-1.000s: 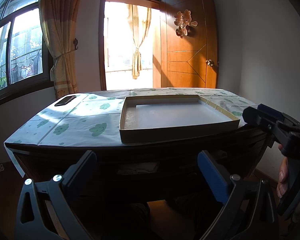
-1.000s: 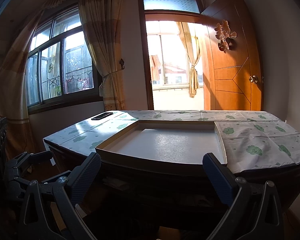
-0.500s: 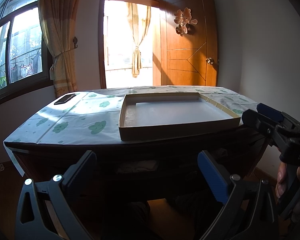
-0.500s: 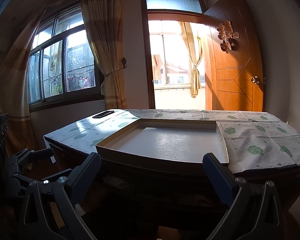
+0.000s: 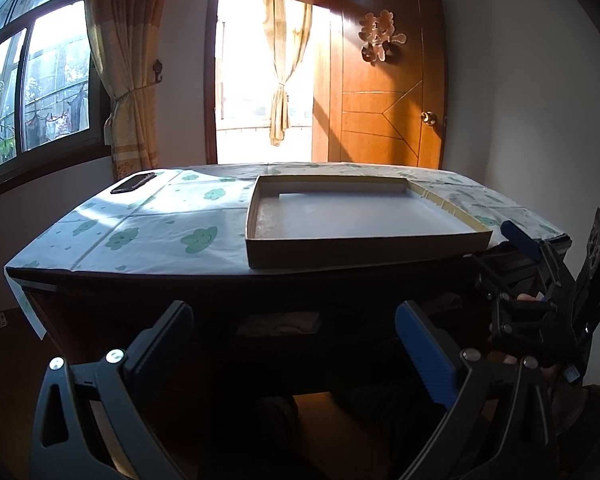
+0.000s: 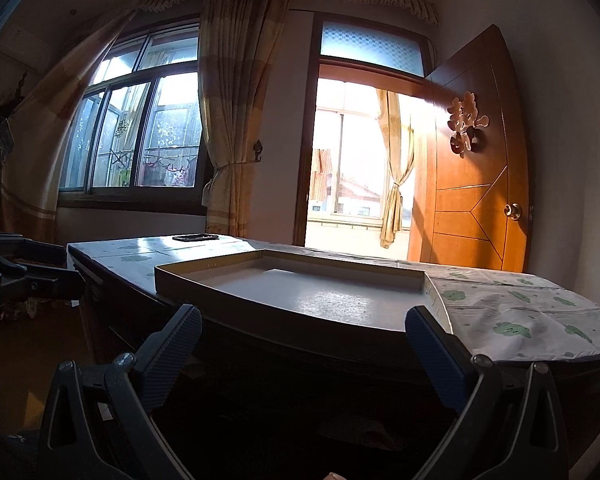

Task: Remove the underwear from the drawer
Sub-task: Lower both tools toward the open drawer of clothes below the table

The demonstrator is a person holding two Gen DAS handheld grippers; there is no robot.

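Under the table top an open drawer (image 5: pixel 276 334) holds a pale folded cloth, the underwear (image 5: pixel 278 322), in deep shadow. My left gripper (image 5: pixel 292 320) is open in front of that drawer, its blue pads (image 5: pixel 424 356) apart with nothing between them. At the right edge of the left wrist view a hand holds my right gripper (image 5: pixel 504 252) by the table's front corner. In its own view my right gripper (image 6: pixel 304 320) stands open and empty at the table's front edge. My left gripper (image 6: pixel 70 268) shows at the far left there. The drawer is too dark to read there.
A shallow cardboard tray (image 5: pixel 364 250) (image 6: pixel 284 314) lies on the table's cloud-print cloth (image 5: pixel 156 232). A black phone (image 5: pixel 133 182) rests at the far left corner. Behind stand a curtained window, a bright doorway and an open wooden door (image 5: pixel 388 120).
My right gripper has dropped lower and come closer to the table's front edge, tilting upward. The left gripper has barely shifted. Both stay open.
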